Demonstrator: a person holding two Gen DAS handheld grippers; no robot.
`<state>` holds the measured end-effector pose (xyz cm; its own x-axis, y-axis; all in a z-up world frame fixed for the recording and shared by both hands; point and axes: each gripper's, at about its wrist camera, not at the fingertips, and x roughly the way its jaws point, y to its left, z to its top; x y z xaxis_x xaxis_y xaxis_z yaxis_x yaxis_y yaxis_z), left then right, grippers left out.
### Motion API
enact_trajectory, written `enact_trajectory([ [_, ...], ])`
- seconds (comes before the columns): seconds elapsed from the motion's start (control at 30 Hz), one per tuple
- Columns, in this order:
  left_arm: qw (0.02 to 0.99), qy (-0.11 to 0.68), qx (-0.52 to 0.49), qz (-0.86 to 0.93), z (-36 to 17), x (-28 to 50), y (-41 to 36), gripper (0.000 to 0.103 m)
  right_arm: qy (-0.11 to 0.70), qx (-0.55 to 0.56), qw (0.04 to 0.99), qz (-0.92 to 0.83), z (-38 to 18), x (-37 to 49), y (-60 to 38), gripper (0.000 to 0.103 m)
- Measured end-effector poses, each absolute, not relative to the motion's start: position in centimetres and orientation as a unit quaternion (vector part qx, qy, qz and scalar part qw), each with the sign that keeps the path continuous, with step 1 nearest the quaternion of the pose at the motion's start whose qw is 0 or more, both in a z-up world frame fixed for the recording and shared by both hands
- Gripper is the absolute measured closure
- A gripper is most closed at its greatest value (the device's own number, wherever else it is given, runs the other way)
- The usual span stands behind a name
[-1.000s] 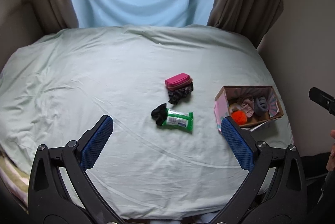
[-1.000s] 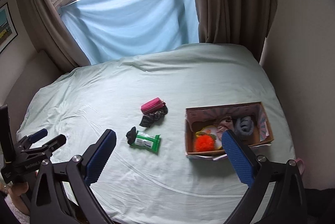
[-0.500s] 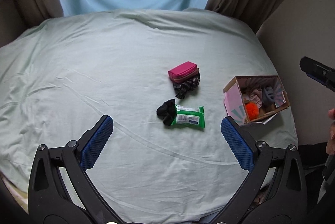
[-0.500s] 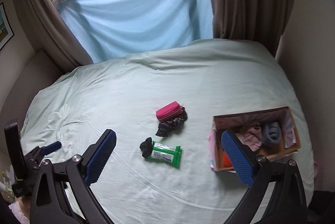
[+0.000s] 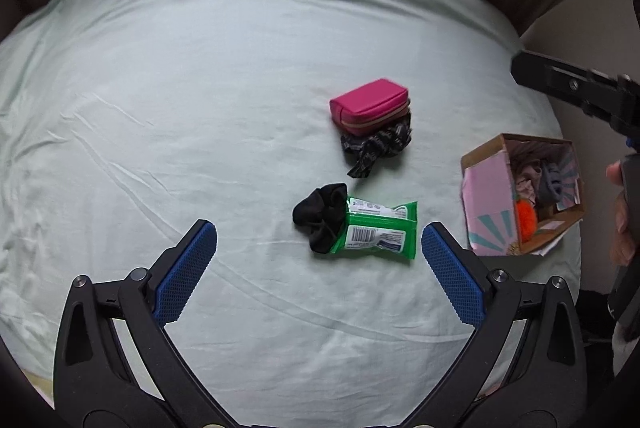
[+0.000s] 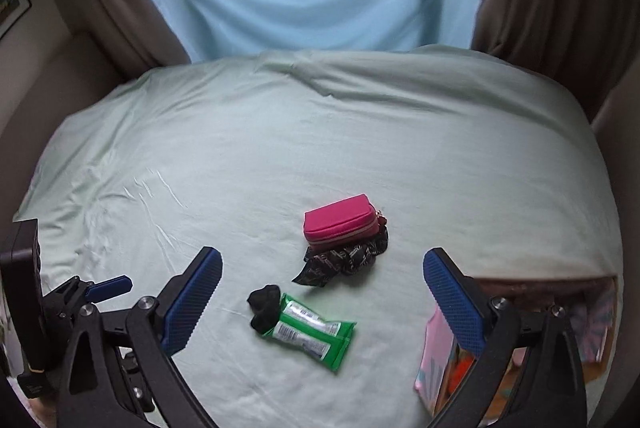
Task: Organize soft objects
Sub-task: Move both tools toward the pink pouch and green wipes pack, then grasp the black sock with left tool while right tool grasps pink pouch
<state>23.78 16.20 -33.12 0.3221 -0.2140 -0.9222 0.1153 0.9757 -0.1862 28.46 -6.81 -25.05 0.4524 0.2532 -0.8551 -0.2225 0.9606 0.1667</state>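
On the pale green bedsheet, just beyond my left gripper, a green wipes packet is lying flat with a black sock ball touching its left end. I am holding this gripper released, its blue pads standing wide apart and gripping nothing; the packet and sock are sitting between the fingertips' lines, slightly farther off. Farther still, a pink zip pouch is resting against a dark patterned scrunchie, which is lying on its near side. To the right, near the bed's edge, an open cardboard box is tilting toward me, holding an orange pompom and grey and pink soft items whose kinds I cannot tell. My right gripper is likewise hovering released over the sheet, nothing between its pads. From this view the pouch and scrunchie are lying just ahead, the packet and sock nearer and lower, and the box is partly hidden behind the right finger.
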Motion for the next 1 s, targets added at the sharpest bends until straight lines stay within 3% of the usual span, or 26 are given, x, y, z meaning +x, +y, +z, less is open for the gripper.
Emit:
enact_trajectory([
  [0.5, 0.756, 0.644, -0.092, -0.075, -44.7, 28.1, 14.5, 0.012, 0.574, -0.17, 0.768, 0.229, -39.0, 38.0, -3.4, 0.003],
  [0.7, 0.737, 0.665, -0.1, -0.068, -47.6, 28.4, 13.6, 0.02, 0.584, -0.22, 0.735, 0.265, -42.8, 38.7, -1.7, 0.003],
  [0.83, 0.723, 0.679, -0.113, -0.064, -49.3, 28.5, 13.4, 0.033, 0.583, -0.258, 0.719, 0.277, -45.0, 39.1, -0.4, 0.003],
  [1.0, 0.715, 0.682, -0.144, -0.056, -50.4, 28.8, 13.8, 0.036, 0.578, -0.289, 0.705, 0.291, -46.4, 39.8, 0.8, 0.003],
])
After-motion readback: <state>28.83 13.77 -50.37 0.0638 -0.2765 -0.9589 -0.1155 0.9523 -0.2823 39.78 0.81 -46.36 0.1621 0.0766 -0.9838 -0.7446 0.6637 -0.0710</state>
